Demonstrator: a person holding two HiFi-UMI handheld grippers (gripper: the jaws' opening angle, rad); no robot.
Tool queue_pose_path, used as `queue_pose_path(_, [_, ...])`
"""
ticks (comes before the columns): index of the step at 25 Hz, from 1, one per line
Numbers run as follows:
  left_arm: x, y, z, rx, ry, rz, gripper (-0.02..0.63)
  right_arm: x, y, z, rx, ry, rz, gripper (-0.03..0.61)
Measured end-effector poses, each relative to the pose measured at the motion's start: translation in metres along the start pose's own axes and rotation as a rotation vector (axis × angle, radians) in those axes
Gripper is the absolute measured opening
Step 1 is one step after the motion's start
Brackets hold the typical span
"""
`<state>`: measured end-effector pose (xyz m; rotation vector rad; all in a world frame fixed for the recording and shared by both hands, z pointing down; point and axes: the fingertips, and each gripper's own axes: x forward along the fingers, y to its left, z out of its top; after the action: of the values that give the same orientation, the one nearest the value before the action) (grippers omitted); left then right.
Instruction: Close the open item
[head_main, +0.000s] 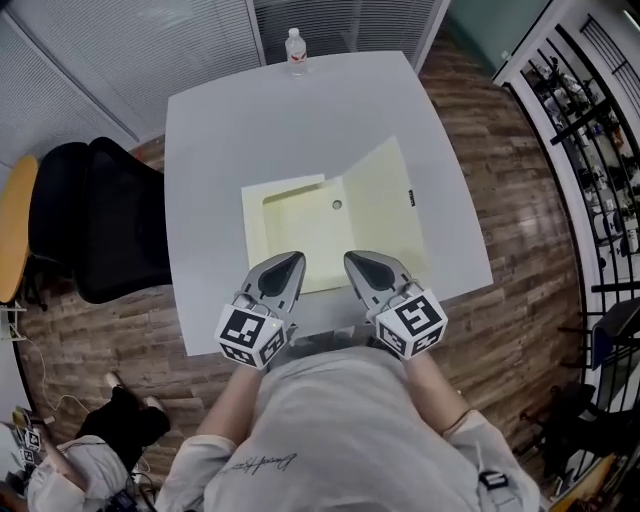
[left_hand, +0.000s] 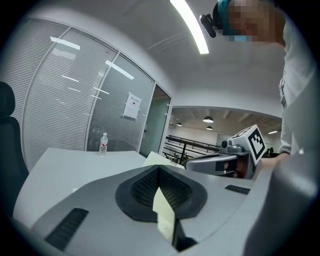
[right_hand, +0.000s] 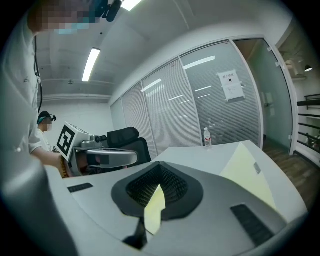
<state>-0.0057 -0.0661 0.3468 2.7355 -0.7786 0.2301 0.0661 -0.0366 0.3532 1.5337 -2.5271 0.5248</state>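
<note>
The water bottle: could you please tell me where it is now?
In the head view, the water bottle stands upright at the far edge of the white table, near its middle, beyond the open yellow folder.

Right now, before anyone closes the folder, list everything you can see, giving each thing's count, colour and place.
table: one, pale grey, centre.
folder: one, pale yellow, lying open on the table, flap raised at right.
water bottle: one, clear, table's far edge.
chairs: two, it seems, black, left of the table.
floor: brown wood, around the table.
left claw: one, grey, jaws together, at the folder's near edge.
right claw: one, grey, jaws together, beside it.
</note>
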Motion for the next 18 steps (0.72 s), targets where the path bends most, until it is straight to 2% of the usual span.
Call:
queue_pose_path(11, [0.036, -0.022, 0.001, 0.007, 0.021, -0.098, 0.009, -0.066, -0.080, 0.021, 0.021, -0.070, -0.233, 0.012])
queue_pose_path(18, [0.048, -0.033, 0.001, 0.006, 0.031, -0.116, 0.009, -0.103, -0.119, 0.014, 0.042, -0.065, -0.336, 0.012])
